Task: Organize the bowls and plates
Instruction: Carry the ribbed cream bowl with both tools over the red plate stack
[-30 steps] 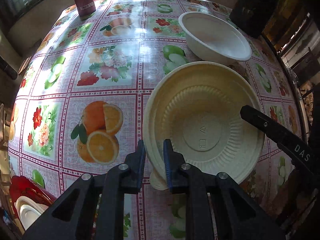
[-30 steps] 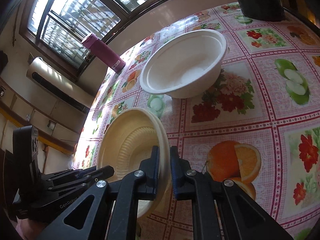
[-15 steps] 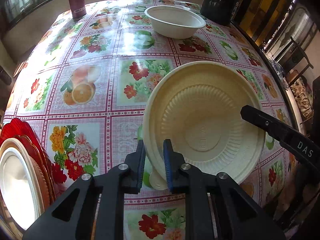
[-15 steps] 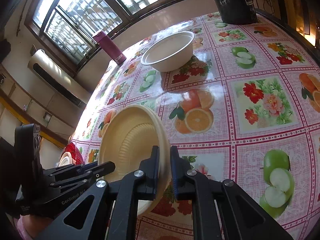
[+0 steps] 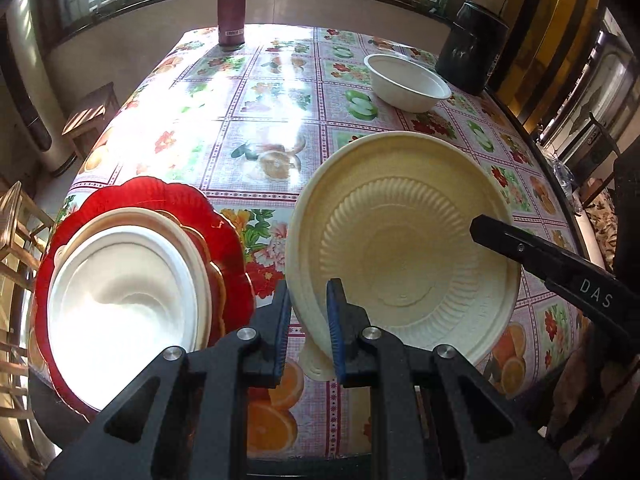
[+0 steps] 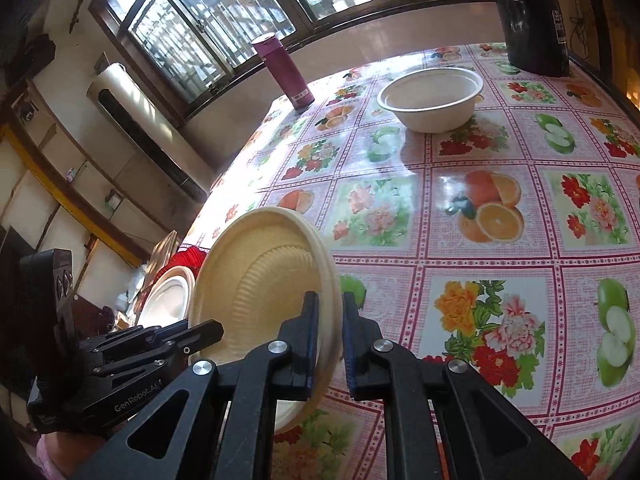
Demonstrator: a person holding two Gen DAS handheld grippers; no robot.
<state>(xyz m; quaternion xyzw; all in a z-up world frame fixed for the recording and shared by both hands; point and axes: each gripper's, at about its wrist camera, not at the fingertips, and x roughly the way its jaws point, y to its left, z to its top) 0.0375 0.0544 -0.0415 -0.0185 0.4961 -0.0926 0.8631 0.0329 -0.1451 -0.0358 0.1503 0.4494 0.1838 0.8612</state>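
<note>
Held clear of the desk (image 5: 256,132) and tilted on edge: cream plate (image 5: 404,248), pinched at its near rim by the left gripper (image 5: 306,320) and at the opposite rim by the right gripper (image 6: 330,332), both clamped on it with only the thin rim between the pads. Down to the left, at the desk's near corner, a stack of plates (image 5: 120,292), white ones nested on a scalloped red one, probably the place to set this one down. Well apart at the far side, beside a dark bin (image 5: 472,56), a white bowl (image 5: 408,84), not yet gathered. Likely trouble here: a light, flexible rim gripped from two sides, so any drift of the two hands apart or together could bend the plate, crease the rim or pop it out of one pinch. With a steep tilt, a release too soon could send it sliding off the stack, or off the desk edge just beside the stack. Also a risk of knocking the stack with the lower rim on the way in, shoving the red plate further over the edge. Maroon bottle (image 5: 232,4) far off, no hazard.
</note>
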